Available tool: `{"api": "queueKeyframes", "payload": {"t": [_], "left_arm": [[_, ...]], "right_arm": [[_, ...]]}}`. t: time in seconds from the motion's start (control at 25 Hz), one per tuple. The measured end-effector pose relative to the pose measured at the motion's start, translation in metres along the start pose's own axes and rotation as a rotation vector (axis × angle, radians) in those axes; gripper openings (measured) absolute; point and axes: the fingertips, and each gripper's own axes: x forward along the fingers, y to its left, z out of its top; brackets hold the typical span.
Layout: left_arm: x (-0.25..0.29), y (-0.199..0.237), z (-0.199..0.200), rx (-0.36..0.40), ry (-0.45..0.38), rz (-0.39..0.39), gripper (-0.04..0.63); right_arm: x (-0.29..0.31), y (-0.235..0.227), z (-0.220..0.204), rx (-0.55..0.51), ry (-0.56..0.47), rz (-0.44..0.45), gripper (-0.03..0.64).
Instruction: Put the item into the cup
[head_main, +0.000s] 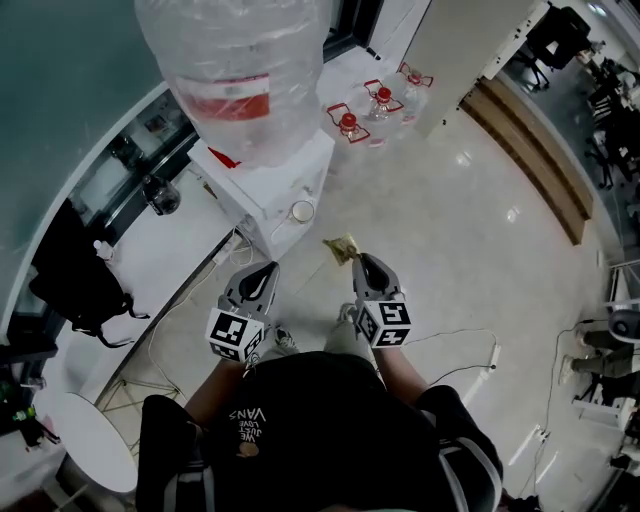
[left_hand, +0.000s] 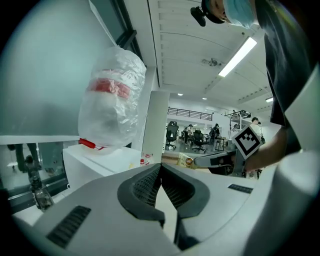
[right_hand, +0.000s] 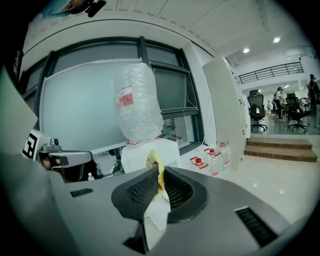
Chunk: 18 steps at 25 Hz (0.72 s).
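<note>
Grey right gripper (right_hand: 160, 182), jaws clamped on a crumpled yellow paper sachet (right_hand: 154, 162), long axis running out along the jaws; grey left gripper (left_hand: 160, 175), jaws together, empty; small white round cup (head_main: 301, 211) on white dispenser cabinet (head_main: 262, 185), ahead-left of sachet, near, apart
</note>
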Motion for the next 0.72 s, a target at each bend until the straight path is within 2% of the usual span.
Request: {"api": "queueKeyframes", "payload": {"t": [0.12,0.44,0.72], "left_arm": [[0.019,0.012,-0.002,-0.007,0.001,0.024,0.020],[0.077,0.034,-0.005,-0.071,0.016,0.152,0.020],[0.124,0.051,-0.027,-0.123,-0.020,0.252,0.020]], "right_arm": [[0.028,-0.011,0.005,-0.026,0.009,0.026,0.060],[0.109,-0.048,0.014,-0.104,0.089,0.137,0.060],[0.180,-0.072,-0.012,-0.222,0.153,0.227,0.060]]}}
